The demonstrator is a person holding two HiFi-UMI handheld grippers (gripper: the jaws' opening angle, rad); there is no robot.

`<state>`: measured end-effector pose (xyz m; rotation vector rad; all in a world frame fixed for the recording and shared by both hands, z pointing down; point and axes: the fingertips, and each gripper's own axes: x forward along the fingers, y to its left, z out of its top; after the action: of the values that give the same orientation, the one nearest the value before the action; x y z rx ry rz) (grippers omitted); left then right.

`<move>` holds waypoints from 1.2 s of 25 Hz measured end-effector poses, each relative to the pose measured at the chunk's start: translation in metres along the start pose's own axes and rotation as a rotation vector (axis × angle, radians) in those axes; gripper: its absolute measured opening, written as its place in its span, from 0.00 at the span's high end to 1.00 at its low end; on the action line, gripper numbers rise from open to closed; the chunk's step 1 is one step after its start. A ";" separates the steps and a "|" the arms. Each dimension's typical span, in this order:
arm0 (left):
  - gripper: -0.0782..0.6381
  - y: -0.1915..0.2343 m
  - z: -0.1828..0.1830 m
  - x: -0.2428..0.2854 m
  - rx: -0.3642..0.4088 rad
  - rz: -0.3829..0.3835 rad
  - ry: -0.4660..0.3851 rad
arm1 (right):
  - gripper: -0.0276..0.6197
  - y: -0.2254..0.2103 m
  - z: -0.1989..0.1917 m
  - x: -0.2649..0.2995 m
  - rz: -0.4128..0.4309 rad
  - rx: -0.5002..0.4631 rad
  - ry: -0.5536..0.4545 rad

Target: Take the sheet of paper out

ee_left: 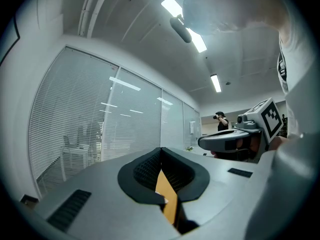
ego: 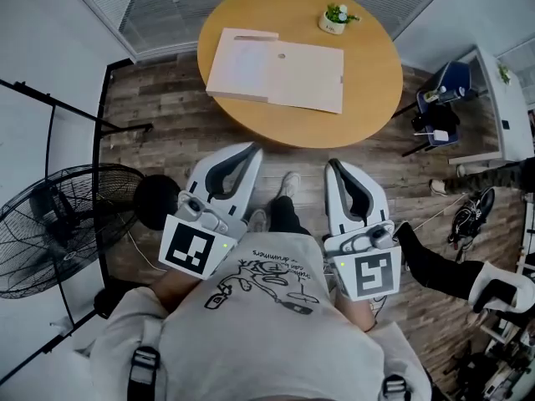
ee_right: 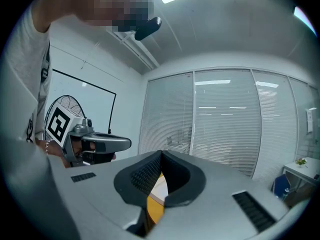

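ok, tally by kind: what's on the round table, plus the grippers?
paper folder: 1
potted plant: 1
grippers: 2 (left gripper, right gripper)
Total: 4

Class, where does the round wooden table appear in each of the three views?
Head view: round table, top centre.
Left gripper view: table as an orange sliver, low centre.
Right gripper view: table as an orange sliver, low centre.
Shared landmark: the window blinds, in all three.
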<state>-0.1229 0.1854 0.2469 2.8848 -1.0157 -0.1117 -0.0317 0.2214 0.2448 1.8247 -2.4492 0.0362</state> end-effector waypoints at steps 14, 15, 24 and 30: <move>0.86 0.009 -0.002 0.068 0.017 0.005 0.008 | 0.95 -0.059 -0.002 0.036 0.008 0.002 -0.003; 0.86 0.011 -0.003 0.074 0.018 0.006 0.008 | 0.95 -0.065 -0.001 0.040 0.009 0.002 -0.006; 0.86 0.022 -0.002 0.135 0.011 0.004 0.002 | 0.95 -0.116 0.000 0.074 0.012 0.007 -0.007; 0.86 0.027 -0.004 0.172 0.004 0.009 0.008 | 0.95 -0.149 -0.002 0.093 0.013 0.017 -0.003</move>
<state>-0.0059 0.0570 0.2467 2.8815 -1.0283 -0.0975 0.0852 0.0899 0.2498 1.8176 -2.4706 0.0552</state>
